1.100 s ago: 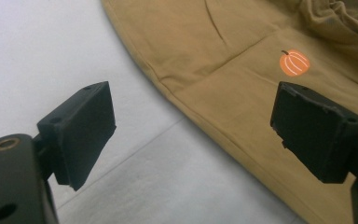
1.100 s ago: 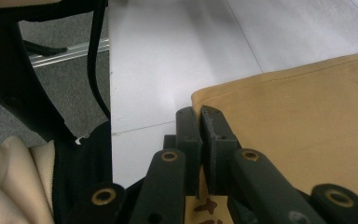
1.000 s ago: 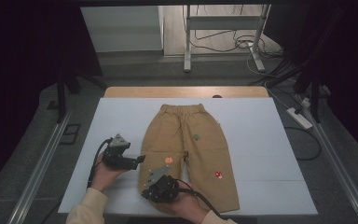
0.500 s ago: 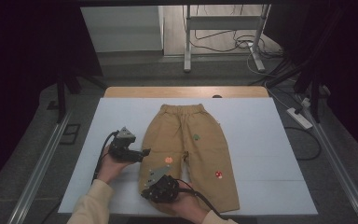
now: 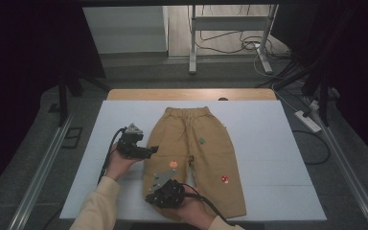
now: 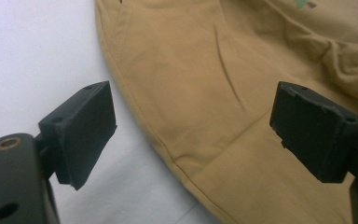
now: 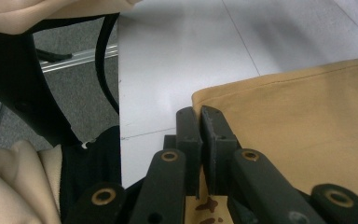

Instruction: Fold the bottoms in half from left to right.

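On the table (image 5: pixel 268 143) the tan trousers (image 5: pixel 196 158) lay flat, unfolded. The right gripper (image 7: pixel 200 116) pinched a leg hem; the left gripper (image 6: pixel 191 126), fingers spread, hovered at the side seam.

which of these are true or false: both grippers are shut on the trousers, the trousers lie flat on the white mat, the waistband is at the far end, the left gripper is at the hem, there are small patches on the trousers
1. Both grippers are shut on the trousers. False: the right gripper is shut on the hem corner of the trousers, but the left gripper is open, its jaws wide apart over the outer edge of one leg.
2. The trousers lie flat on the white mat. True.
3. The waistband is at the far end. True.
4. The left gripper is at the hem. False: it is beside the leg's side edge, about midway up.
5. There are small patches on the trousers. True: a green patch, an orange patch and a red patch.
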Motion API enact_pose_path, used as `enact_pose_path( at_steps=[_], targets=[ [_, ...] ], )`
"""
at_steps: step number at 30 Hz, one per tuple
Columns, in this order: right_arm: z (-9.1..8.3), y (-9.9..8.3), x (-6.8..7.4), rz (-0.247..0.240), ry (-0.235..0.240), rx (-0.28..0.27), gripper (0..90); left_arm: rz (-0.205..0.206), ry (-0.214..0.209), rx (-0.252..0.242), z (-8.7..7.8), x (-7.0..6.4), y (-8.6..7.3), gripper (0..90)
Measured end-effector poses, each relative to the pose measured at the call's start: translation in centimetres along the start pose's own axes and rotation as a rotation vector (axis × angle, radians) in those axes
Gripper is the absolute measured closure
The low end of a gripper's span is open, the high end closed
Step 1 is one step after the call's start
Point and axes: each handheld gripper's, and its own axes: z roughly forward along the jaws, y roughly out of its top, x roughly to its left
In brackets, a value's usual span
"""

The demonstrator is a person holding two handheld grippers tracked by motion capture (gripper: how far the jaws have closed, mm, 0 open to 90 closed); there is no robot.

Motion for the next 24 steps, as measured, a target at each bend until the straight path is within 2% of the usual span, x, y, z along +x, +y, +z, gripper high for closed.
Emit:
enact_pose_path(
  at_steps=[15,21,24],
  targets=[
    [0.0,0.0,0.1,-0.005,0.002,0.003,85.8,-0.004,0.005,0.026,2.0,1.1,1.5,13.8],
    [0.0,0.0,0.1,-0.004,0.003,0.002,85.9,-0.016,0.035,0.033,3.2,1.9,2.4,12.7],
    [0.0,-0.1,0.1,-0.005,0.003,0.004,85.8,-0.018,0.027,0.030,3.4,2.1,2.6,13.0]
  ],
)
